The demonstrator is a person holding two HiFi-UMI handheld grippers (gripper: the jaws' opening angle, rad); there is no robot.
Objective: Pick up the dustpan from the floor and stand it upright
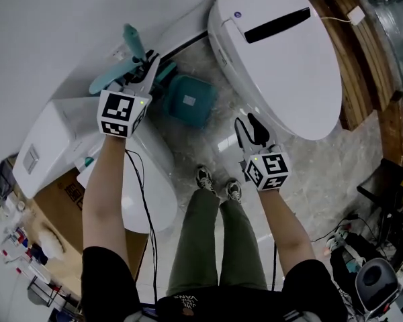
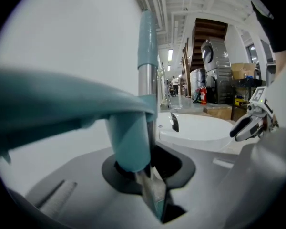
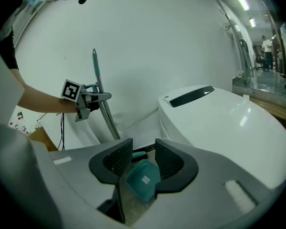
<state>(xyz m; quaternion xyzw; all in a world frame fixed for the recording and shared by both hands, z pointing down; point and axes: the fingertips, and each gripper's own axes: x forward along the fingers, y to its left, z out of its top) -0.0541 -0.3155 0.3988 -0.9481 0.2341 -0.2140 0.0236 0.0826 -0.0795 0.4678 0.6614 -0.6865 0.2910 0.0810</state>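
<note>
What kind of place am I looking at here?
Likely a bathroom-fixture showroom or warehouse, not a home: a large toilet and a second toilet stand close together, a cardboard box sits beside them, and a long hall stretches beyond.

Dustpan handle [image 2: 146, 51], left gripper view: top cut off at edge, nearest teal part blurred. Distant people [image 2: 174, 82]: too small to tell.

2 white toilets: big toilet [image 1: 275, 52] upper right, second toilet [image 1: 54, 129] at left. 1 teal dustpan [image 1: 188, 99], top center. 2 tongs: left tongs [image 1: 150, 69], right tongs [image 1: 250, 129]. 2 shoes [image 1: 203, 178], center. 1 cardboard box [image 1: 60, 193], lower left.
</note>
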